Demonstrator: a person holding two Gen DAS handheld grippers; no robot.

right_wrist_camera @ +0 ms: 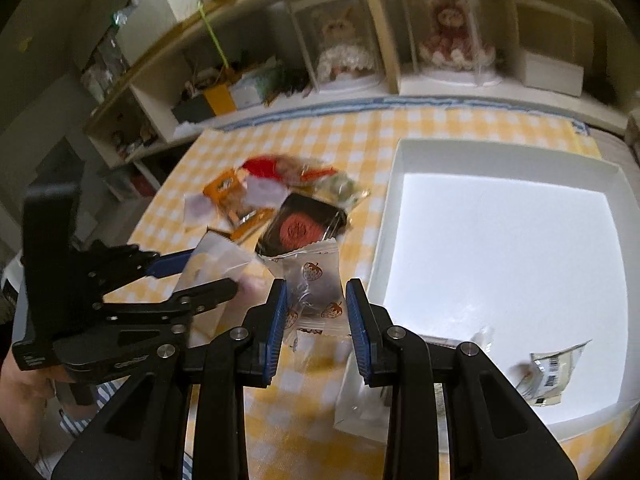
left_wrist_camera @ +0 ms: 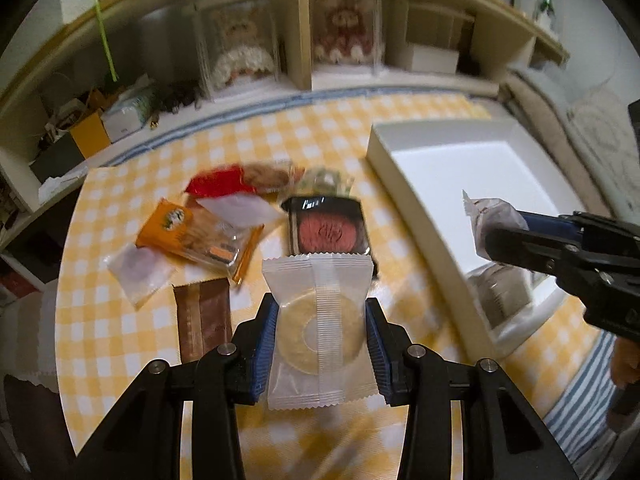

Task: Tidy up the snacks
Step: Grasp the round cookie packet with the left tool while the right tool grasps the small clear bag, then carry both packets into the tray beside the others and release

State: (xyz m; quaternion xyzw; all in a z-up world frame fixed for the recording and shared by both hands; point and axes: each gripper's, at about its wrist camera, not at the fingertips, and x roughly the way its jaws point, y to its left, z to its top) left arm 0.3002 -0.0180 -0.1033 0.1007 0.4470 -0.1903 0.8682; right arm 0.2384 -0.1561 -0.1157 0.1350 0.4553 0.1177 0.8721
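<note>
Left claw (left_wrist_camera: 320,336) is clamped on a clear-wrapped snack with a pale yellow ring (left_wrist_camera: 320,332); blue pads press both side edges of the wrapper, packet held off the surface, above the checked cloth (left_wrist_camera: 120,320).

Right claw (right_wrist_camera: 316,312) has a clear packet printed with strawberries (right_wrist_camera: 312,292) between its pads. Jaws are partly closed around it; contact on the left pad looks real, right pad hard to confirm through blur. In the left wrist view that same claw (left_wrist_camera: 486,224) holds its packet over the white box (left_wrist_camera: 408,184).

White box sits on the right side of the surface, open top. Two wrapped snacks lie in its near corner: a silver one with a barcode (right_wrist_camera: 556,372) and a clear-wrapped pale one (left_wrist_camera: 500,292).

Remaining pile is left of the box on the cloth: black tray with a round red cake (left_wrist_camera: 326,228), orange cracker pack (left_wrist_camera: 196,236), red-and-white bag (left_wrist_camera: 224,188), small clear packet with a purple piece (left_wrist_camera: 138,272), brown bar (left_wrist_camera: 204,320), greenish packet (left_wrist_camera: 328,180) behind the black tray. They overlap or touch in places.

Shelf unit (left_wrist_camera: 300,32) behind the surface holds two dolls in clear cases (left_wrist_camera: 240,44).
</note>
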